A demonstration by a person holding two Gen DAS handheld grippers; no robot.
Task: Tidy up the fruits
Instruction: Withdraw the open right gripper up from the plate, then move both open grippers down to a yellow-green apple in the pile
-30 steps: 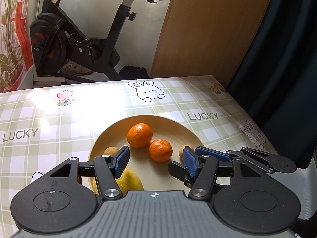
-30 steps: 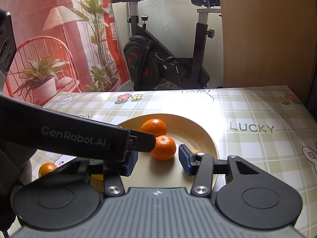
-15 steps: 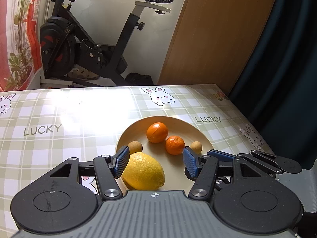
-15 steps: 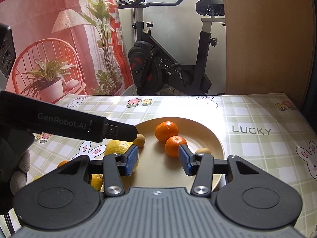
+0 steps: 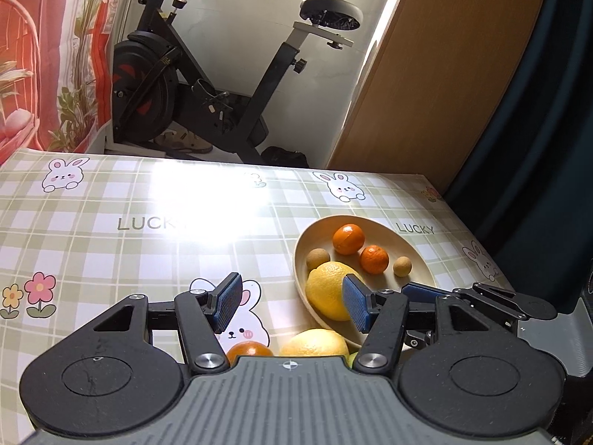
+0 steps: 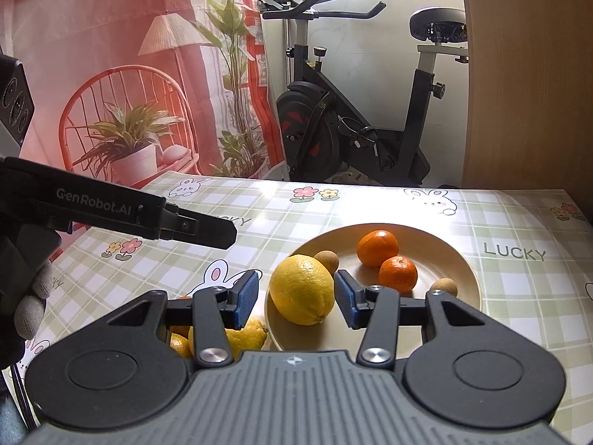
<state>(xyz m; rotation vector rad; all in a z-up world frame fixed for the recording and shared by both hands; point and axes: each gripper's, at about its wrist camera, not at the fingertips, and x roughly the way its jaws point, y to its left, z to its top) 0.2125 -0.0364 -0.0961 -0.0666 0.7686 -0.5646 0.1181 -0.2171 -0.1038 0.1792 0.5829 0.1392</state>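
Observation:
A tan plate (image 5: 415, 256) (image 6: 463, 270) holds a large lemon (image 5: 326, 291) (image 6: 302, 289) at its near left edge, two oranges (image 5: 348, 239) (image 6: 378, 248), and two small brown fruits (image 5: 318, 258) (image 6: 444, 286). My left gripper (image 5: 291, 304) (image 6: 207, 230) is open over the bare cloth left of the plate, holding nothing. My right gripper (image 6: 296, 300) (image 5: 459, 293) is open above the plate's near edge. The lemon shows beyond its pads with gaps on both sides. Another lemon (image 5: 315, 343) (image 6: 244, 333) and an orange (image 5: 248, 350) (image 6: 179, 337) lie on the table under the grippers.
The table wears a checked cloth (image 5: 111, 244) with rabbits and flowers. Behind it stand an exercise bike (image 5: 207, 85), a wooden panel (image 5: 444, 74) and a red backdrop (image 6: 111, 55). A dark curtain (image 5: 537, 129) borders the right side. A gloved hand (image 6: 33, 296) holds the left gripper.
Both grippers have drawn back from the plate, and the left one has slid left onto bare cloth. The lemon stays on the plate's edge. Loose fruit on the table has come into view.

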